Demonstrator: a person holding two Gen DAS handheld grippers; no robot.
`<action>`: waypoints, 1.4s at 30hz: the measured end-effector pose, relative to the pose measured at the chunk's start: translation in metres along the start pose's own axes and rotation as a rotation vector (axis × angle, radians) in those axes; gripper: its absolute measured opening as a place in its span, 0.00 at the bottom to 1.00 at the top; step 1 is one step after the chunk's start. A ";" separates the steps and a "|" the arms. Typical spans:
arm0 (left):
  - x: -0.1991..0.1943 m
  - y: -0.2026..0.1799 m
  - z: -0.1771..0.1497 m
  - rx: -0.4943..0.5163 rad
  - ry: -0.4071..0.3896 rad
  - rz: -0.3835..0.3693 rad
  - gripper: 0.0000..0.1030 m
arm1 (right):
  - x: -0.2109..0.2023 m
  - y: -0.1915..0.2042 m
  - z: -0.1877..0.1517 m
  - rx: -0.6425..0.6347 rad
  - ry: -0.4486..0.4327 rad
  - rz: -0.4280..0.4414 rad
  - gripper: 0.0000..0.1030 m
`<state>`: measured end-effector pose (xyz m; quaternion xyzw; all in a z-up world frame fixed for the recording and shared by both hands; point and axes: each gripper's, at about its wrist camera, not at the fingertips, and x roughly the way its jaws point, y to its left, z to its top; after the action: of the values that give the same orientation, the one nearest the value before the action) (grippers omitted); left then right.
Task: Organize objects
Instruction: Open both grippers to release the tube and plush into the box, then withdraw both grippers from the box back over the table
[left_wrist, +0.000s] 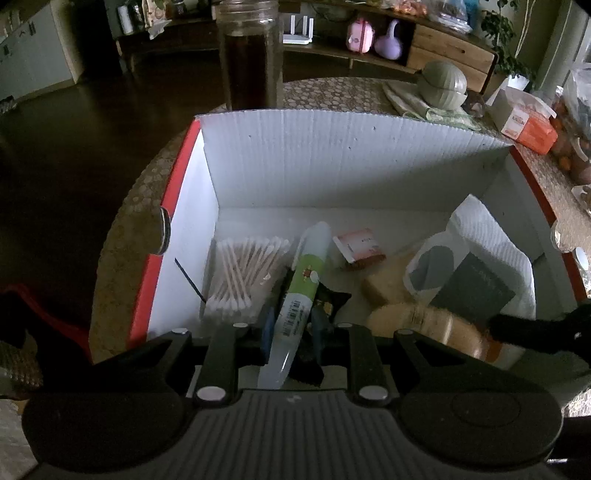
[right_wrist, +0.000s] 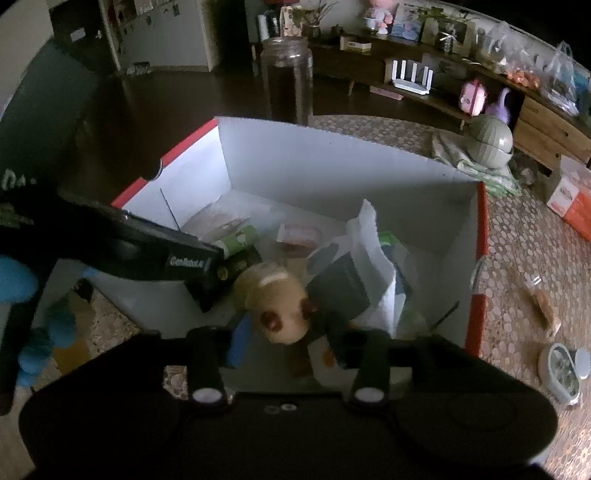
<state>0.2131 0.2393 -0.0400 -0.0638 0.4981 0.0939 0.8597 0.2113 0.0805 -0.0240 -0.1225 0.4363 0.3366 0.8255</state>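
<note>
1. left gripper (left_wrist: 286, 338): clamped on a white tube (left_wrist: 295, 302) with a green label, a small dark packet pinched alongside it. tube's long axis runs straight out from the gripper, away and downward into the box (left_wrist: 332, 155), cap end farthest.
2. right gripper (right_wrist: 291, 345): jaws apart, with a tan doll's head (right_wrist: 277, 295) between and just beyond the fingers. pads do not look pressed on it; judged released or nearly so.
3. the two grippers sit side by side over the near edge of the box, left one over the left half, right one over the right half.
4. box floor ahead of the tube: cotton swabs (left_wrist: 243, 273) just to its left, a small pink packet (left_wrist: 360, 245) beyond and to its right, a bare strip between them.
5. right half of box: white cloth (left_wrist: 491, 243) with a dark card leaning on it.
6. judgement: tube lines up with the bare strip; left hand is the nearer one to lay it down lengthwise.
7. beyond the box: a glass jar (left_wrist: 251, 55) on the surface (left_wrist: 332, 96).
</note>
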 end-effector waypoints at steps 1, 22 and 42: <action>0.001 -0.001 0.000 0.000 0.002 0.001 0.20 | -0.003 -0.001 -0.001 0.002 -0.006 0.005 0.56; -0.044 -0.027 -0.009 0.005 -0.070 -0.016 0.68 | -0.080 -0.013 -0.027 0.008 -0.144 0.042 0.71; -0.126 -0.087 -0.047 0.092 -0.196 -0.117 0.82 | -0.157 -0.047 -0.077 0.061 -0.258 0.025 0.87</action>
<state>0.1316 0.1322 0.0474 -0.0437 0.4107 0.0264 0.9104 0.1319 -0.0635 0.0527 -0.0475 0.3381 0.3466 0.8737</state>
